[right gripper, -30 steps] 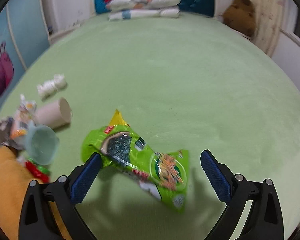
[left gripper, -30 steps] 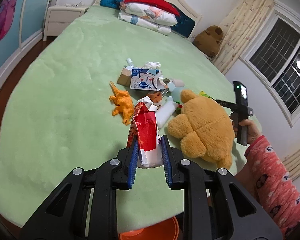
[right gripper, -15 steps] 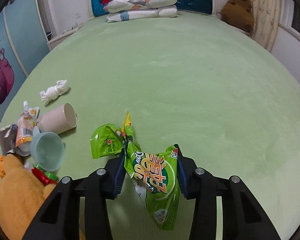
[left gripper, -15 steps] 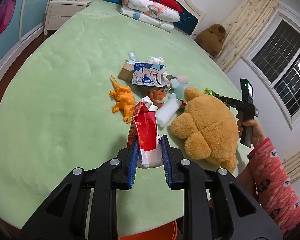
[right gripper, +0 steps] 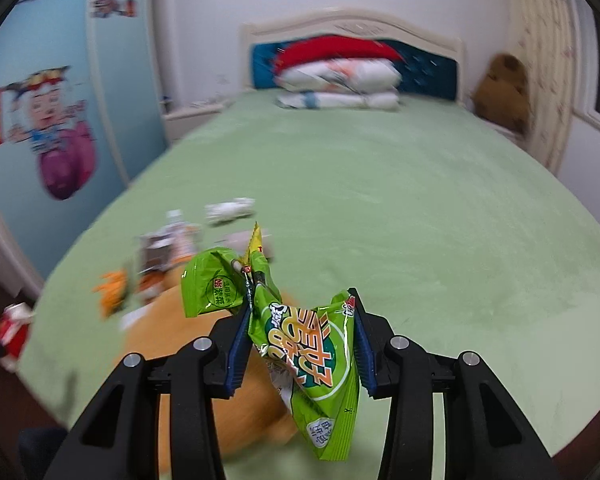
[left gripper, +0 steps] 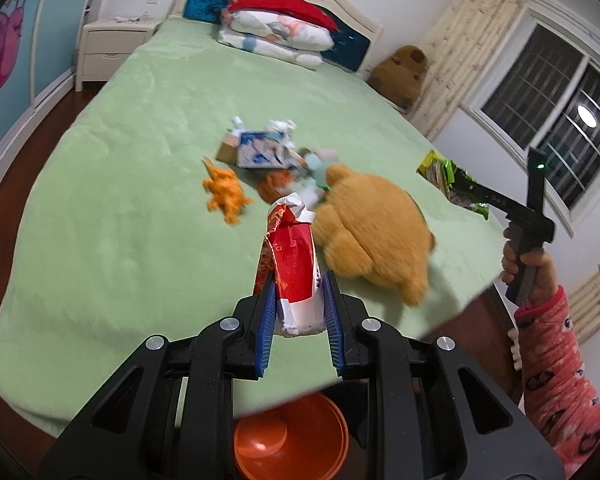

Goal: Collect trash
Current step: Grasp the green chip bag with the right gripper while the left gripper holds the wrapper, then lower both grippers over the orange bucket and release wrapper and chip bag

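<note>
My left gripper (left gripper: 300,312) is shut on a red and white snack bag (left gripper: 294,264) and holds it above the near edge of the green bed (left gripper: 112,200). An orange bin (left gripper: 292,436) sits on the floor right below it. My right gripper (right gripper: 300,340) is shut on a green snack bag (right gripper: 304,344) and holds it up off the bed; it also shows in the left wrist view (left gripper: 456,184) at the right. More litter lies mid-bed: a blue and white box (left gripper: 260,152), a white wad (right gripper: 230,210) and cups.
A big tan plush bear (left gripper: 372,224) lies near the bed's front edge. An orange toy dinosaur (left gripper: 226,196) lies left of it. Pillows (left gripper: 276,36) are stacked at the headboard. A nightstand (left gripper: 108,48) stands at the far left, and a brown plush (left gripper: 400,74) by the curtain.
Both grippers have lifted and pulled back toward the bed's near edge with their bags. The orange bin now shows more fully below the left gripper. The green bag hangs clear of the bed.
</note>
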